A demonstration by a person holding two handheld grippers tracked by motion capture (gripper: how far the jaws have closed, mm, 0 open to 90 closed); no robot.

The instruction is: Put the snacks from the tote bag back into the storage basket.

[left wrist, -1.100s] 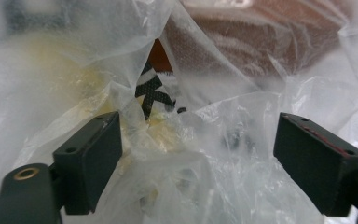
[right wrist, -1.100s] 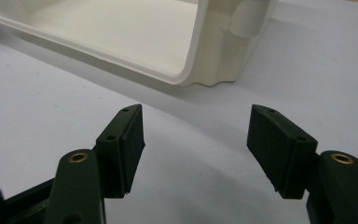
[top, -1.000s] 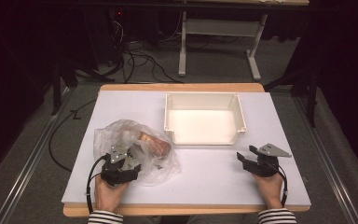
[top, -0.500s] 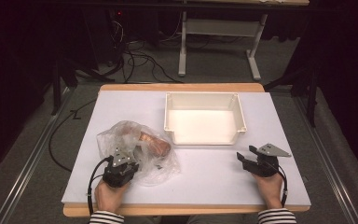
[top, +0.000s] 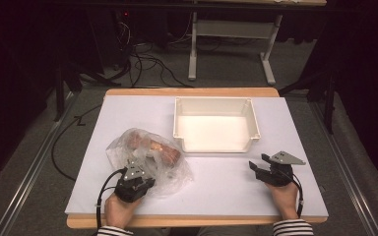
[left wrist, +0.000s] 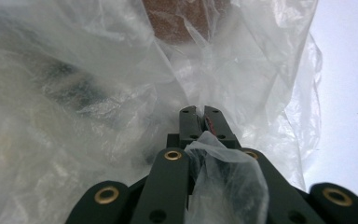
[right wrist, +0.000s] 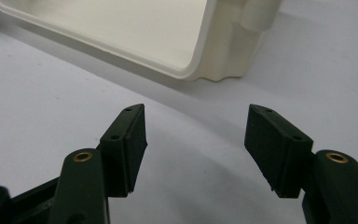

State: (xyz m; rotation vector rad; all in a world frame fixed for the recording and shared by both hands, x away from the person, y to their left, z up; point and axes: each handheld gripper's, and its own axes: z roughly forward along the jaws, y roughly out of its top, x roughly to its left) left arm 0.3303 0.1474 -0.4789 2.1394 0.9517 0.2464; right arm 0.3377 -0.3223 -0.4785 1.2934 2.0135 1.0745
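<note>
We have pinched the clear bag (top: 150, 162) with our left gripper (left wrist: 200, 116), fingers tight on the plastic. The bag lies at eight o'clock of the white bin (top: 216, 124) on the counter (top: 226, 182). Our right gripper (right wrist: 196, 140) waits with fingers wide. Next we should lift gently so the thin bag does not slip.

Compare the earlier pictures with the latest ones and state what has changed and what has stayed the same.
The left tool has just closed its jaws on a fold of the clear plastic bag, which it now pinches; a second ago they stood open at the bag. The bag has shifted only slightly. The right tool, open and holding nothing, the white tray and the table stayed as they were.
</note>
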